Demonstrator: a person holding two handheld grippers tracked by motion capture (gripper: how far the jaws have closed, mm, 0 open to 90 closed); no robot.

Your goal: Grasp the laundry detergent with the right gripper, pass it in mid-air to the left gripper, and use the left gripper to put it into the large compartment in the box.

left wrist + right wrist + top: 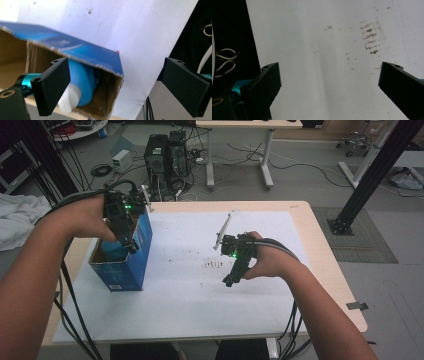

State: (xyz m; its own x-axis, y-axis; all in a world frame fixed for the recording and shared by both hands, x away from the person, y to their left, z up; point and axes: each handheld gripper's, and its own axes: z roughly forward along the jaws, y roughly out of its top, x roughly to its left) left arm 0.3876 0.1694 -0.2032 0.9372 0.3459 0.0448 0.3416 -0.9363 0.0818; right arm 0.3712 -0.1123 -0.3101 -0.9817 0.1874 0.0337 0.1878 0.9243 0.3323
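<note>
Blue box [125, 255], left gripper [129, 244] above, jaws apart

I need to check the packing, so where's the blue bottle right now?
The blue bottle lies inside the open blue box at the table's left side, just under the left gripper.

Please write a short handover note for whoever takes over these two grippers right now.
Left gripper: open, nothing between the jaws, over the blue box's open top.
Right gripper: open and holding nothing, above the white sheet near some brown smudges.
Done: the blue bottle with its white cap lies inside the box.
Left: probably draw the left gripper away; whether the box should be closed is unclear.
</note>
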